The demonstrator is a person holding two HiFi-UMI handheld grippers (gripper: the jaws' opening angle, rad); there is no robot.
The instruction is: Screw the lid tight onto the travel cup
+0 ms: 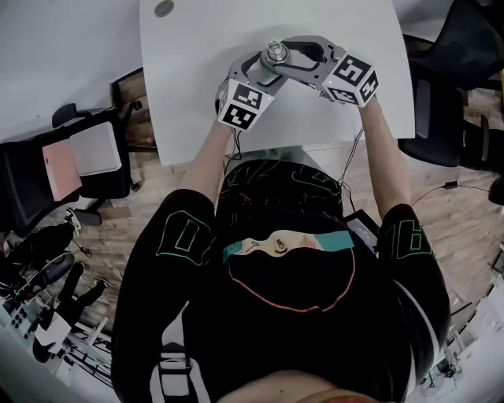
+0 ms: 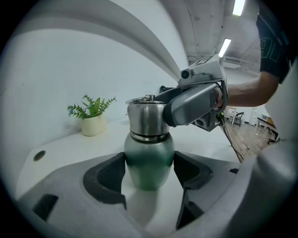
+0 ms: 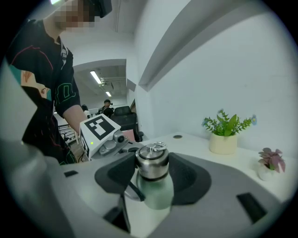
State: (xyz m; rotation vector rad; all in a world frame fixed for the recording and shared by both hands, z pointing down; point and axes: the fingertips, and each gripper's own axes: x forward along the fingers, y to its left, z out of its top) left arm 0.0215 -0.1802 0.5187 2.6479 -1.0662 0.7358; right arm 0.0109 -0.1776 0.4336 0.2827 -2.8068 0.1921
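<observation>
A green travel cup (image 2: 149, 160) stands on the white table (image 1: 197, 71), with a steel lid (image 2: 145, 118) on top of it. My left gripper (image 2: 150, 169) is shut on the cup's green body, a dark pad pressed against each side. My right gripper (image 3: 152, 168) comes in from the opposite side, higher up, and is shut on the lid (image 3: 152, 162), which carries a small ring on top. In the head view the cup's top (image 1: 275, 53) shows between the left gripper (image 1: 260, 75) and the right gripper (image 1: 295, 55), near the table's front edge.
A potted green plant (image 3: 223, 139) and a small pink plant (image 3: 269, 165) stand further along the table by the wall. A cable hole (image 1: 164, 8) sits at the table's far left. Black office chairs (image 1: 441, 102) flank the table, and one on the left holds flat boards (image 1: 87, 153).
</observation>
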